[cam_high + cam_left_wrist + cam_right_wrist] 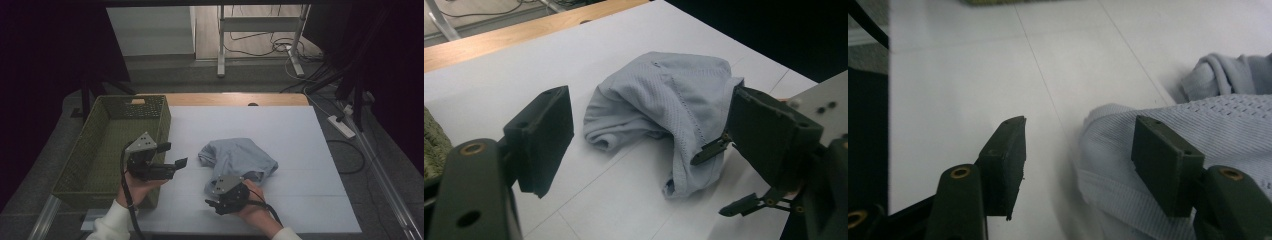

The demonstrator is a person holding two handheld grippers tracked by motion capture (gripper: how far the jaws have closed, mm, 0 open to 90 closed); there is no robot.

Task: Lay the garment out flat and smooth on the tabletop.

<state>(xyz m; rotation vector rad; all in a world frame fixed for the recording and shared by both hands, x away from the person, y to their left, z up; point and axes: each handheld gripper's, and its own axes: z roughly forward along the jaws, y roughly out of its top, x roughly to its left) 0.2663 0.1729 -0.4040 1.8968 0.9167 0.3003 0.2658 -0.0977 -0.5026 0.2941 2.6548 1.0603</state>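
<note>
a green woven basket (107,145) stood at the left edge of the white table (300,150), with nothing visible inside it. the left gripper (172,156) hovered just beside the basket's near right wall, above the table, its jaws spread with nothing between them, aimed toward the garment. the pale blue garment (237,159) lay crumpled in a loose heap near the middle of the table, well apart from the basket, its folded hem turned toward the person.

the right gripper (214,203) sat low at the heap's near edge. in the right gripper view its jaws stood apart, one over bare table and the other over the ribbed hem (1128,190); the pads were not yet pressing on cloth.

to do this grasp well, the right gripper probably needed to sink until the lower jaw slid under the hem, then close on a thick fold rather than a single layer, so the cloth would not slip out. the left gripper could best take the far bunched edge (606,135), letting both lift the garment evenly toward the basket without dragging.
</note>
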